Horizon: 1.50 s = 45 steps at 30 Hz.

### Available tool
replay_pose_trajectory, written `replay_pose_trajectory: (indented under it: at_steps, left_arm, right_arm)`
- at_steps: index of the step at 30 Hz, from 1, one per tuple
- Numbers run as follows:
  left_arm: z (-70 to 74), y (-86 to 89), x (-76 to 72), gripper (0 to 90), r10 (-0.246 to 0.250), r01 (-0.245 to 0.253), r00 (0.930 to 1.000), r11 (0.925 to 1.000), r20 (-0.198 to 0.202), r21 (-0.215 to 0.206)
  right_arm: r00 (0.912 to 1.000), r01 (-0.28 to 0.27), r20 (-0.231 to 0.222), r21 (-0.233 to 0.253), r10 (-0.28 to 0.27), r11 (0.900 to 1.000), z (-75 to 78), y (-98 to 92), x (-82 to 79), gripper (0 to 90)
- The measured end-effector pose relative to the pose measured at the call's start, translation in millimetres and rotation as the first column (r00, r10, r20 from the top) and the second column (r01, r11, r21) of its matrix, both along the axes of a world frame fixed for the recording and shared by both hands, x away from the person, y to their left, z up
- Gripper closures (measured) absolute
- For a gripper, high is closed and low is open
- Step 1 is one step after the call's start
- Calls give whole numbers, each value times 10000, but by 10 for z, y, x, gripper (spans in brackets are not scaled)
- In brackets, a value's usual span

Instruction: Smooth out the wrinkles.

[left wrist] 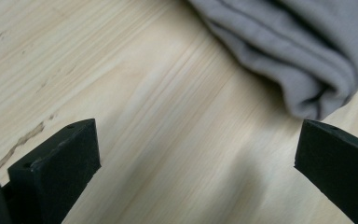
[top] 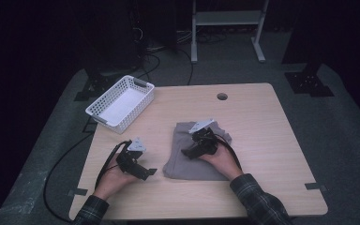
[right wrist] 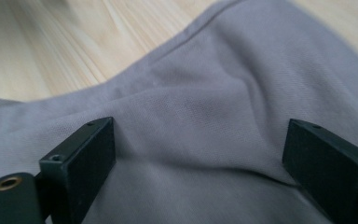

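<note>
We see a table [top: 262,140] lit from overhead in the high view, its pale wood the brightest area, while the room around it falls off into near black at the left, right and far edges. The white basket [top: 120,103] at the far left reads clean, without glare. Soft, short shadows sit under the folded grey cloth [top: 194,154] and both hands. That view is low in contrast and slightly soft overall. In the left gripper view, we find the wood grain smeared and a faint shadow between the jaws. In the right gripper view, the near cloth weave is crisp; the far wood blurs.
</note>
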<state>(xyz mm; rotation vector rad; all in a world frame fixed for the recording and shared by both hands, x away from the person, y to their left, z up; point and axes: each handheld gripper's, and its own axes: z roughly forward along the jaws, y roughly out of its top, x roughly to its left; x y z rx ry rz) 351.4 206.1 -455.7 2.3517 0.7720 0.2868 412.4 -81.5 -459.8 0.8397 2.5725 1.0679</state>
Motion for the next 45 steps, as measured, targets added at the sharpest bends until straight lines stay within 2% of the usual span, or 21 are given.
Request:
replay_pose_trajectory:
  at_steps: [2,4,5,7,13,16,22,30,33,45]
  left_arm:
    - [-29,13,15,0,34,-34,9999,10000,-104,58]
    - [-65,19,30,0,60,-57,9999,9997,-160,241]
    - [-97,13,37,0,40,-33,9998,9992,-190,400]
    - [-114,4,42,0,-37,48,9997,9990,-250,452]
    - [-129,-18,34,0,-151,163,9997,9981,-212,586]
    - [-128,-23,22,0,-190,192,9998,9979,-35,611]
    - [-154,-23,8,0,-159,155,9999,9977,53,653]
    - [-179,5,20,0,-160,160,9999,9993,20,331]
    - [-210,31,10,0,-161,162,9996,9999,229,-47]
    - [-241,57,-6,0,-155,171,9990,9991,409,-397]
  right_arm:
    - [10000,-18,-76,-160,17,9999,-75,27,19,87]
    - [10000,-55,32,-346,57,9994,-125,32,24,88]
    - [9996,-230,137,-247,233,9994,-166,8,20,91]
    - [9989,-413,223,9,413,9991,-191,-38,22,91]
    - [9993,-292,220,51,291,9996,-202,-51,4,92]
    - [9995,-235,199,49,234,9997,-202,-59,-4,92]
    - [9997,-138,185,35,137,9999,-204,-169,-46,92]
    - [9998,-66,201,7,66,10000,-204,-376,-99,92]
    - [9999,-19,168,1,19,10000,-203,-432,-117,92]
    - [9999,105,134,-33,-104,9999,-202,-637,-184,92]
